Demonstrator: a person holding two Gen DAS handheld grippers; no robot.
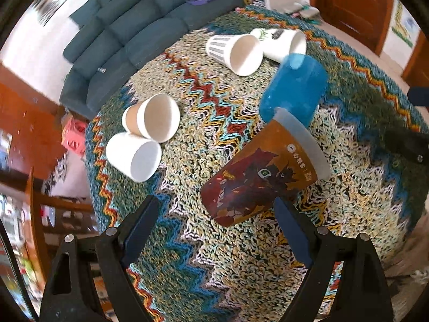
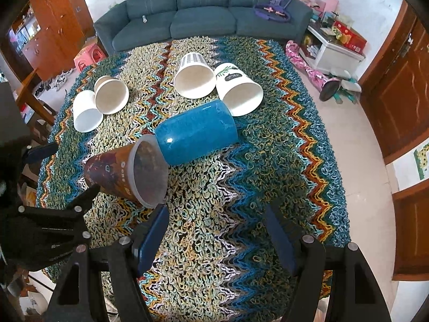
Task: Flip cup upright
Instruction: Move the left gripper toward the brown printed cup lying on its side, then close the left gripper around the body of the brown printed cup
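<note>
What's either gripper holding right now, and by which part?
Nothing. Left gripper is open around the base of the brown printed cup without clamping it; right gripper is open over the tablecloth.

Your left wrist camera looks down close over the brown printed plastic cup (image 1: 264,173) lying on the zigzag woven tablecloth (image 1: 203,255); your right camera, farther right, shares both.
</note>
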